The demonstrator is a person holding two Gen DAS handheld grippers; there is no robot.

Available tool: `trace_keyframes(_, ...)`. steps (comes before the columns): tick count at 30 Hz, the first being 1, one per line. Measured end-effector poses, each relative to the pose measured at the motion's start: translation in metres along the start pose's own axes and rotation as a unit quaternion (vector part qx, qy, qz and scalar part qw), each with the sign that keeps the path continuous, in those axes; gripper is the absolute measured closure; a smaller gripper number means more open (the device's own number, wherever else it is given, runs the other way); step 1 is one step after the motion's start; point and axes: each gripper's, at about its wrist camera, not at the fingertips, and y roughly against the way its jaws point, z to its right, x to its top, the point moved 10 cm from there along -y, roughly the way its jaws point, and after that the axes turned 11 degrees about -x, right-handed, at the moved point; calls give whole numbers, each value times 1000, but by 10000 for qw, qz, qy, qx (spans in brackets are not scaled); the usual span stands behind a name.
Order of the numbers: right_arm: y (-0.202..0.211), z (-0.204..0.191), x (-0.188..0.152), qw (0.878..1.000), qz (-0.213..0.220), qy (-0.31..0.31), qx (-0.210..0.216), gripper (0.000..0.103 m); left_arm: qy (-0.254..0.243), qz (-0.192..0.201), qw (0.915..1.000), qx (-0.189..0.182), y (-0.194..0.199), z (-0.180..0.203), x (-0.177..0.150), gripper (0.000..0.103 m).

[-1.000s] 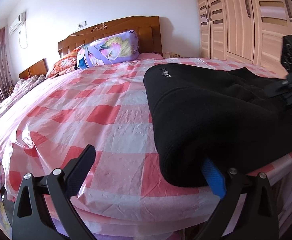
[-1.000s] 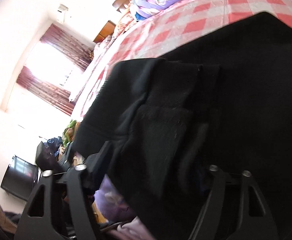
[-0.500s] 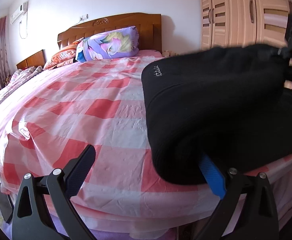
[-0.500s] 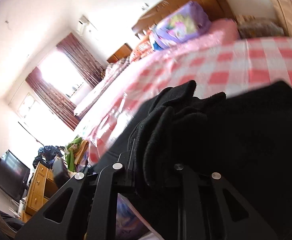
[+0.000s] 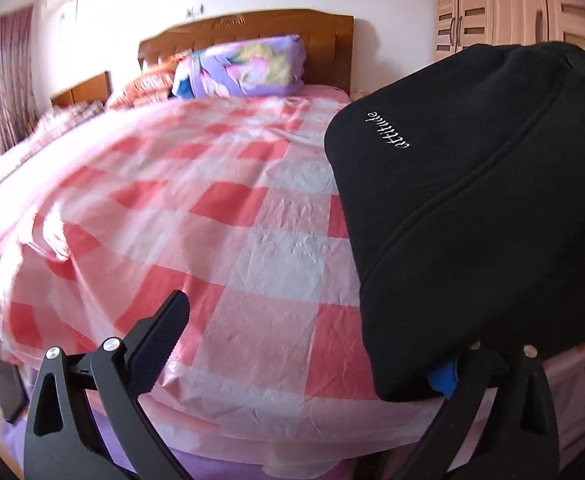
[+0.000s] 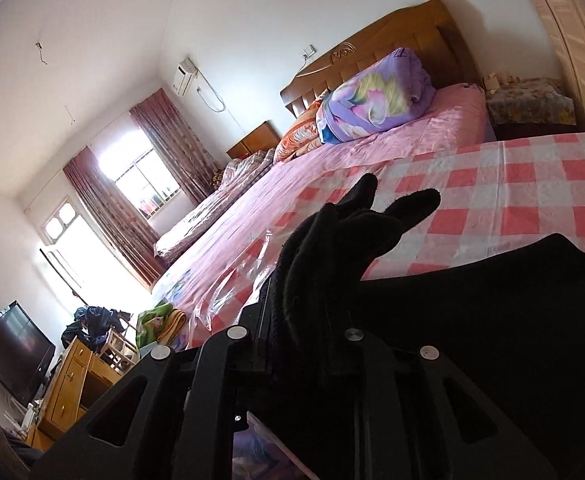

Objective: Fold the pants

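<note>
- Left gripper (image 5: pixel 304 344) spread wide at the foot of the bed (image 5: pixel 220 216), one blue-padded finger tucked under the near edge of the black pants (image 5: pixel 472 208), nothing pinched.
- Right gripper (image 6: pixel 304 336) clamped shut on a bunched fold of the pants, held up above the bed.
- Raised noticeably in the last second: fabric that lay low on the checked cover (image 5: pixel 252 240) now arched up and tipped toward the headboard (image 5: pixel 248 28).
- Likely mid-fold, free end being carried over the part resting on the bed.
- Beyond, toward the headboard: purple quilt (image 5: pixel 244 68), untouched.
</note>
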Motion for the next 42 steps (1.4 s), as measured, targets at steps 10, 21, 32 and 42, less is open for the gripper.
trace_keyframes(10, 9, 79, -75, 9956, -386, -522, -671, 87, 231, 28, 9989, -400, -9, 1, -2, 1)
trace_keyframes(21, 33, 99, -78, 9947, 25, -676, -774, 88, -1376, -46, 9880, 695, 3, 35, 13, 1)
trace_keyframes(32, 28, 135, -104, 9901, -276, -965, -979, 88, -1628, -205, 9840, 698, -2, 43, 14, 1)
trace_keyframes(42, 30, 145, -117, 9881, -210, -1031, -1121, 90, -2035, -248, 9748, 884, -3, 51, 14, 1)
